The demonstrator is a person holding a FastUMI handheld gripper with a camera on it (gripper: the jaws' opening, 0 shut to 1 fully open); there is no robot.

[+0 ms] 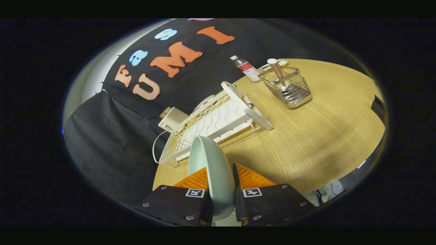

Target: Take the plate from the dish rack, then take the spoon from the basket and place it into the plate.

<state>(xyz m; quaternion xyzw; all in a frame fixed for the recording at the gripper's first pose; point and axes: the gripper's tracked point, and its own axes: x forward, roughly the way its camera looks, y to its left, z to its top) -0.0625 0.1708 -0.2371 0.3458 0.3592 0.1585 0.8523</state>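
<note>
Gripper view: plate [213, 170] clamped edgewise between tongs [221, 178], dish rack [218, 122] beyond.

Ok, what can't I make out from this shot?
- Plate: lower rim hidden between the tongs, gripper view.
- Spoon: bowl end blurred behind the basket wires.
- Bottle: label too small to read.
- Rack: far end hidden behind the plate.

One plate [211, 170], clamped between the two fingers [194, 178] of the single gripper [221, 177]. One white dish rack [218, 122]. One wire basket [289, 86] holding one spoon [277, 69]. One bottle [247, 68]. One wooden table [323, 129].
</note>
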